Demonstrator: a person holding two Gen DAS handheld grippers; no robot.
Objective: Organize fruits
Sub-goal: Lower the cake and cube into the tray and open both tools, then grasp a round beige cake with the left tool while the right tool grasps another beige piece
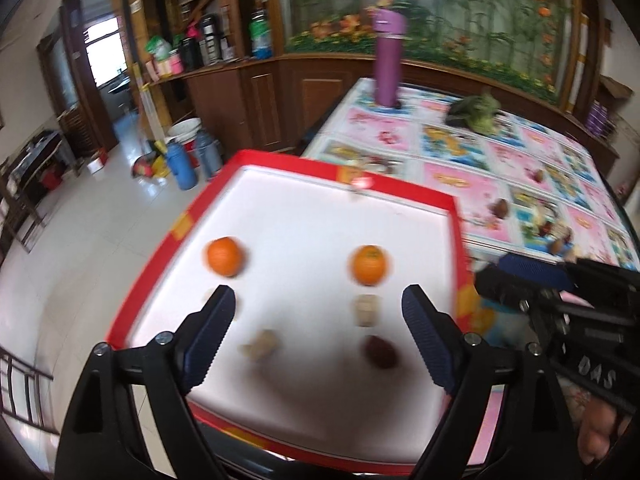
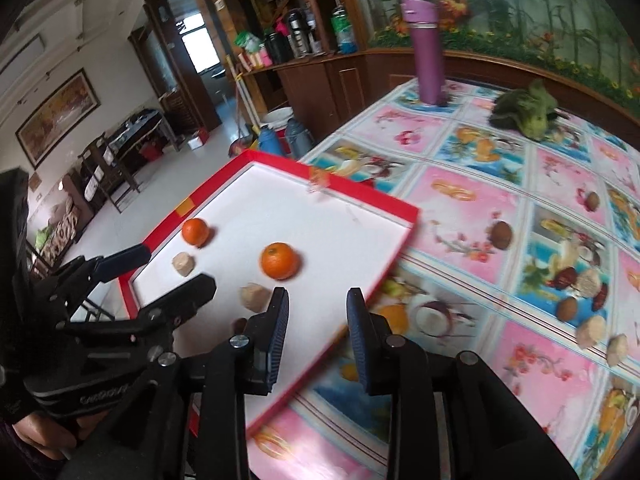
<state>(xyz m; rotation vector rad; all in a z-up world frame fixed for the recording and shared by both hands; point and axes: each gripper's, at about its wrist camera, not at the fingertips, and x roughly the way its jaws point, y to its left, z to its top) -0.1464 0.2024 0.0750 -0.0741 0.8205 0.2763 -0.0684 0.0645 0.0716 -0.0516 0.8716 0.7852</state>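
Left gripper [image 1: 318, 332]: jaws spread wide, nothing between them, held above the near half of the tray.
Right gripper [image 2: 318, 334]: fingers apart with a narrower gap, empty, over the tray's right edge where it meets the tablecloth; in the left view its blue pad sits just past the tray's right rim.
Tray [image 1: 400, 189]: red rim, white floor, lying at the table's left edge; seen from the right wrist its long axis runs from the near side toward the far left.
Oranges: one at left [image 1: 225, 256] and one at right [image 1: 369, 265], well apart, both beyond the left fingertips; the right one shows its stem end upward in the right view [image 2: 280, 261].
Beige pieces: one [image 1: 367, 310] just this side of the right orange, one [image 1: 258, 345] between the left fingers, lower left; a third is blurred behind the left fingertip.
Dark red fruit [image 1: 380, 352]: on the tray floor near the right pad of the left gripper.
Loose fruits [image 2: 582, 300]: brown, dark red and beige pieces scattered on the tablecloth, right of the tray, well apart from both grippers.
Tablecloth [image 2: 460, 200]: printed with pink and blue fruit panels.
Bottle [image 1: 387, 60]: purple, upright at the table's far end.
Greens [image 2: 528, 114]: leafy bunch lying right of the bottle.
Writing: white letters on both gripper bodies, too blurred to read surely.
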